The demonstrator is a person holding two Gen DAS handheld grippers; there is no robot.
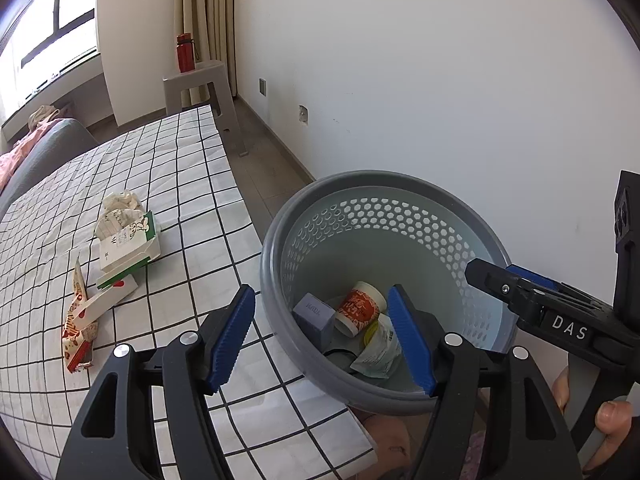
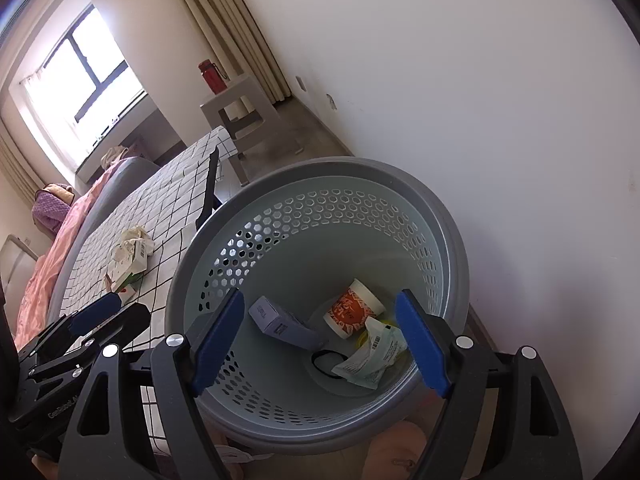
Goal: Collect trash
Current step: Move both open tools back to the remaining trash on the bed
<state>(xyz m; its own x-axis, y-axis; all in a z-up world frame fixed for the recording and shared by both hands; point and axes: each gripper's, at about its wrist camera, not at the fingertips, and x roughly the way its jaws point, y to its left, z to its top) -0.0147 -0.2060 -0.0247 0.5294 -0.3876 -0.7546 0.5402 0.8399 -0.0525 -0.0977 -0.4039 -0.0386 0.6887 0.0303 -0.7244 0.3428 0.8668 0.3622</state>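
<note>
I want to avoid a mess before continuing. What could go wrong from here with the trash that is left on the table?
1. The wastebasket stands beside the table's edge, so a piece dropped short may fall on the floor.
2. The crumpled paper rests on the green-and-white carton; lifting the carton may spill it.
3. The red-and-white wrapper lies flat, so open jaws might pinch the checked tablecloth too.

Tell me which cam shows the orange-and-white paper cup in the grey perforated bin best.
Right wrist view. It looks almost straight down into the grey perforated plastic bin, so the orange-and-white paper cup lies in plain sight between the open jaws. In the left wrist view the cup also shows, but smaller, with a blue finger pad close beside it.
</note>
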